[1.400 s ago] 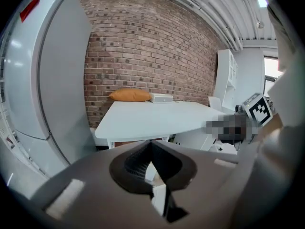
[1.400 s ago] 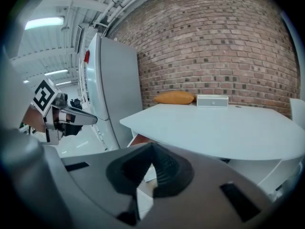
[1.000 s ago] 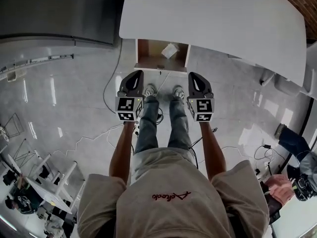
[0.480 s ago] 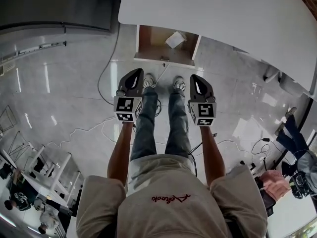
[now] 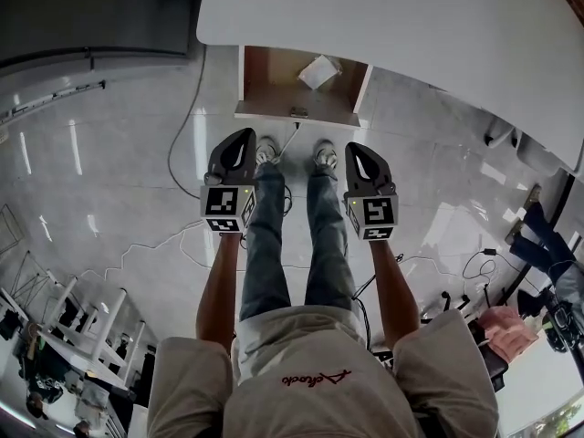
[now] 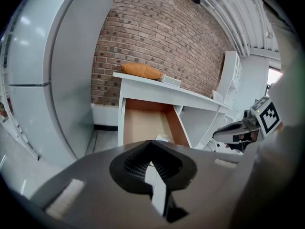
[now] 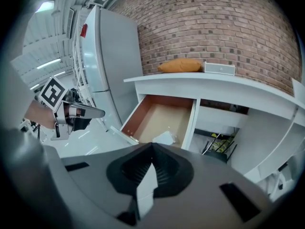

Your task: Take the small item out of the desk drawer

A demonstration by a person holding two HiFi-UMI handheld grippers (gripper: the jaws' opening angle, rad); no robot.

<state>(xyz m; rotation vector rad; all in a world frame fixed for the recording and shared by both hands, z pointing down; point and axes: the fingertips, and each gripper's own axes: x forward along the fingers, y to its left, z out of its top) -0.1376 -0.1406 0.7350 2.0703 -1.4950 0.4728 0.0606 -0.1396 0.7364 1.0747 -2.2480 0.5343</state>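
Pressing together on nothing, the jaws of the left gripper [image 5: 243, 137] and right gripper [image 5: 355, 150] tilt down toward the open drawer [image 5: 274, 109]. There the small white item [image 5: 318, 71] lies skewed near its right wall. Both forearms stretch forward, parallel.

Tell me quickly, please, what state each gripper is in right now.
Left gripper: closed, holding nothing.
Right gripper: closed, holding nothing.
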